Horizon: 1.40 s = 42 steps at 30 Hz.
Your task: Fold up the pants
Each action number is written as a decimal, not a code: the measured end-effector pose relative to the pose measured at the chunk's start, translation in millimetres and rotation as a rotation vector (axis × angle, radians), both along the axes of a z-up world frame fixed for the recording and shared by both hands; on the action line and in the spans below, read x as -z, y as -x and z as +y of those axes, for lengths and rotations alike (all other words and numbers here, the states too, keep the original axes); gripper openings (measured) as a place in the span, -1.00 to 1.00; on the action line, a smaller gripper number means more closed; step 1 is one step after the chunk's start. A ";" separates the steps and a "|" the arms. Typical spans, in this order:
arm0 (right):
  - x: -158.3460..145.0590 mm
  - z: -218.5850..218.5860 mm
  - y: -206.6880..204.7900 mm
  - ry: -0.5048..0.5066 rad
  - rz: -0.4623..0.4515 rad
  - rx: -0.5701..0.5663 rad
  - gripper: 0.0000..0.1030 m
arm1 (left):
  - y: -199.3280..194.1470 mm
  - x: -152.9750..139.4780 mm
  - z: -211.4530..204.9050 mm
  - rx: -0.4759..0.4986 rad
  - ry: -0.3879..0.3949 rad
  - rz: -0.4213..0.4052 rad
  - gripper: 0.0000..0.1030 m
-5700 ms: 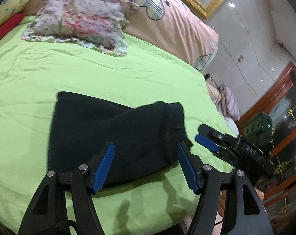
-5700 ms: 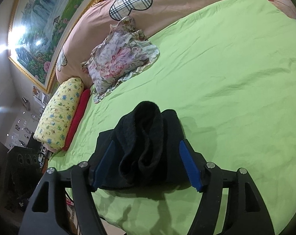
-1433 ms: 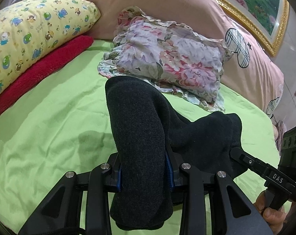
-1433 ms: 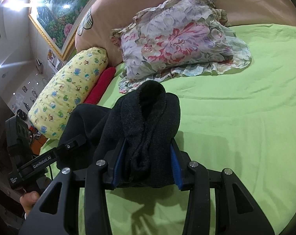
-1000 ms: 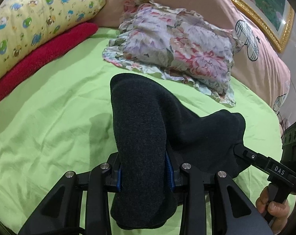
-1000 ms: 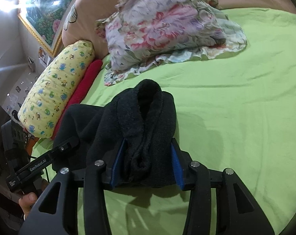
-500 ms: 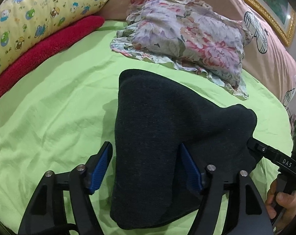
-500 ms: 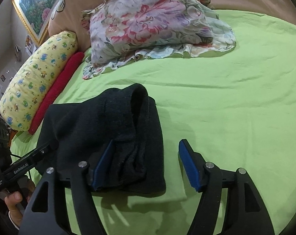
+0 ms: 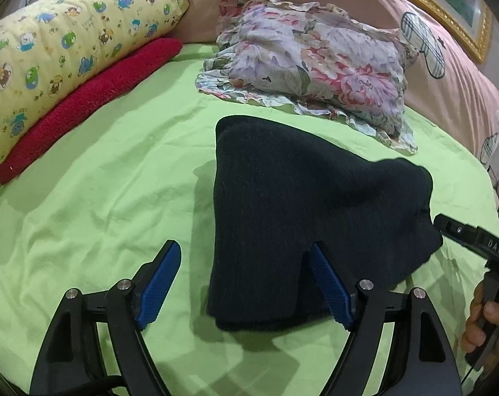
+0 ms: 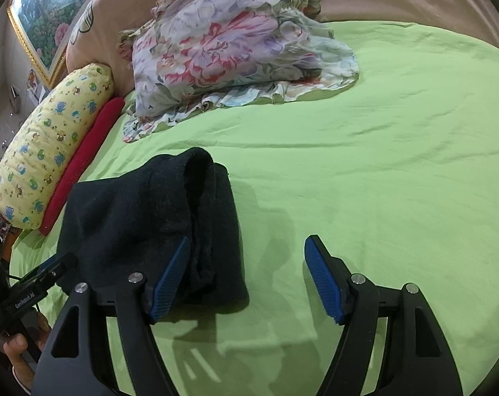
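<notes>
Released, folded pants (image 9: 298, 204) lie on the green sheet (image 9: 101, 181); both grippers spread wide.

pants (image 9: 302, 204) | dark knit, folded bundle | flat on green sheet, nr floral pillow

The folded black pants (image 9: 302, 204) hide the right gripper's (image 9: 447, 227) fingertips; frame edges crop both handles.

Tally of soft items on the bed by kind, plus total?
Black pants: 1
Pillows: 2, yellow cartoon-print pillow and floral pillow
Red towel: 1
Total: 4
</notes>
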State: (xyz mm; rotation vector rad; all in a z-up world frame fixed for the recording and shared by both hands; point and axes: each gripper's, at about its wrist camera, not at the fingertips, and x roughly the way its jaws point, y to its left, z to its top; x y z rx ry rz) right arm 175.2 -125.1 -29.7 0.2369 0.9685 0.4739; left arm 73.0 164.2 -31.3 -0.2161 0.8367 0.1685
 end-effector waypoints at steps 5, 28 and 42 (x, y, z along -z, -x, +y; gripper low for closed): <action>-7.7 1.0 12.0 -0.009 -0.012 -0.004 0.40 | 13.8 -2.2 -3.0 -0.002 -0.032 0.001 0.60; -31.9 36.2 75.8 -0.005 -0.103 -0.231 0.43 | 49.5 -16.4 -21.7 0.019 -0.092 -0.022 0.66; -12.4 46.7 98.3 0.074 -0.147 -0.295 0.45 | 58.0 8.2 -31.8 0.045 -0.142 -0.002 0.69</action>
